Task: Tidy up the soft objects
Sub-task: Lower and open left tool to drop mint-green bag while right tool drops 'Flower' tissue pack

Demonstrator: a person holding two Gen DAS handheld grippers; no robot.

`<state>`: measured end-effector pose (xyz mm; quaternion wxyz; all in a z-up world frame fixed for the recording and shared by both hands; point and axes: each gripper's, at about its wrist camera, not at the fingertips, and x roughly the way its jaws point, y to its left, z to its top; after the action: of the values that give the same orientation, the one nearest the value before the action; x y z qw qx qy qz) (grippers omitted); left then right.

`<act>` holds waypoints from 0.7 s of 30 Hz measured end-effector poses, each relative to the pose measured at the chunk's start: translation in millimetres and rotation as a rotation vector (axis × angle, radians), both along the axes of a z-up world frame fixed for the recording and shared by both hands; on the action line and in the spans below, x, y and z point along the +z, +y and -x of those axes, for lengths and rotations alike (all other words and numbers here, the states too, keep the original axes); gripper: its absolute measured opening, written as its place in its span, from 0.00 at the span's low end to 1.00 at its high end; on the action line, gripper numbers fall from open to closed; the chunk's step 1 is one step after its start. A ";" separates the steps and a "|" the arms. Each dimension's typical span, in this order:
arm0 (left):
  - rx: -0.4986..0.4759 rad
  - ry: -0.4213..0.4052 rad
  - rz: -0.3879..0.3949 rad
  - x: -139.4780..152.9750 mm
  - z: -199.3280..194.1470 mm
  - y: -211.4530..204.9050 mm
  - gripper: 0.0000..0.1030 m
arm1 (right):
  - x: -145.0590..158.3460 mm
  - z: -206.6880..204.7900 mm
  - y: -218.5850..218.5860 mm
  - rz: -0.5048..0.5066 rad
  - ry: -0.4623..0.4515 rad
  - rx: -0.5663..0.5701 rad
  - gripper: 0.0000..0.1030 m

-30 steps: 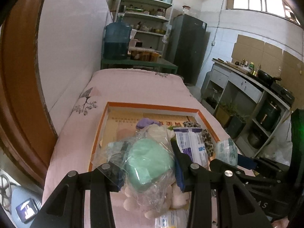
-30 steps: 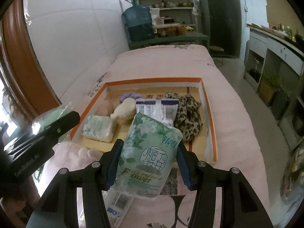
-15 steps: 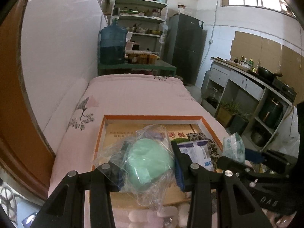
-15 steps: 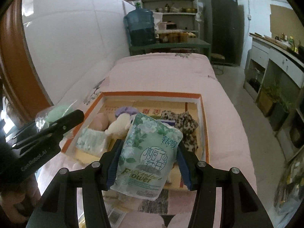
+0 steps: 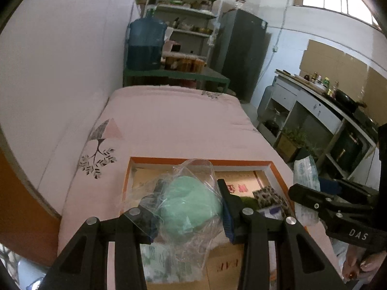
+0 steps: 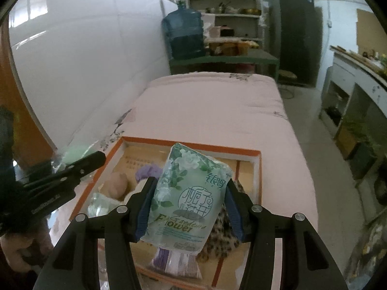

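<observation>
My left gripper [image 5: 187,207] is shut on a clear plastic bag holding a mint-green soft item [image 5: 188,205], held above the near left part of an orange-rimmed cardboard box [image 5: 200,162] on a pink bed. My right gripper [image 6: 188,205] is shut on a green floral tissue pack [image 6: 191,193], held above the same box [image 6: 193,143]. In the box lie a peach plush [image 6: 116,183], a purple item [image 6: 147,170], a leopard-print cloth [image 6: 225,236] and packets. The left gripper also shows in the right wrist view [image 6: 96,158].
The pink bedspread [image 5: 169,120] stretches beyond the box to a green table with a blue water jug [image 5: 146,46], shelves and a dark fridge. A white wall runs along the left. Counters with cookware [image 5: 338,106] stand on the right.
Both grippers have risen and pulled back with their loads, so the box sits lower and nearer in both views. Neither grip has changed.
</observation>
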<state>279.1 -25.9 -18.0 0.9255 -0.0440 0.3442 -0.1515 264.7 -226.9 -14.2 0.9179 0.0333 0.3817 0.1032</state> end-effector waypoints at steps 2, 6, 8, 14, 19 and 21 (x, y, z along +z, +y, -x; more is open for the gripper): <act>0.008 0.023 0.010 -2.4 -11.4 2.3 0.40 | 0.3 -15.1 -0.5 -0.015 0.019 0.025 0.54; 0.021 0.089 0.046 -8.3 -36.1 7.5 0.40 | -2.2 -42.4 1.1 -0.033 0.054 0.061 0.54; 0.028 0.118 0.050 -11.6 -46.5 7.8 0.40 | -5.8 -54.3 2.2 -0.037 0.074 0.074 0.54; 0.032 0.187 0.034 -23.8 -67.8 7.5 0.40 | -22.9 -87.8 2.3 -0.041 0.149 0.083 0.54; 0.038 0.240 0.026 -38.8 -82.1 9.0 0.40 | -35.7 -105.0 8.2 -0.038 0.186 0.104 0.54; 0.043 0.263 0.022 -45.7 -86.5 10.0 0.40 | -40.5 -109.3 11.8 -0.027 0.195 0.110 0.54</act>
<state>365.6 -15.9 -63.7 0.8748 -0.0812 0.4600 -0.1284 374.0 -215.1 -54.7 0.8688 0.0346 0.4690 0.1548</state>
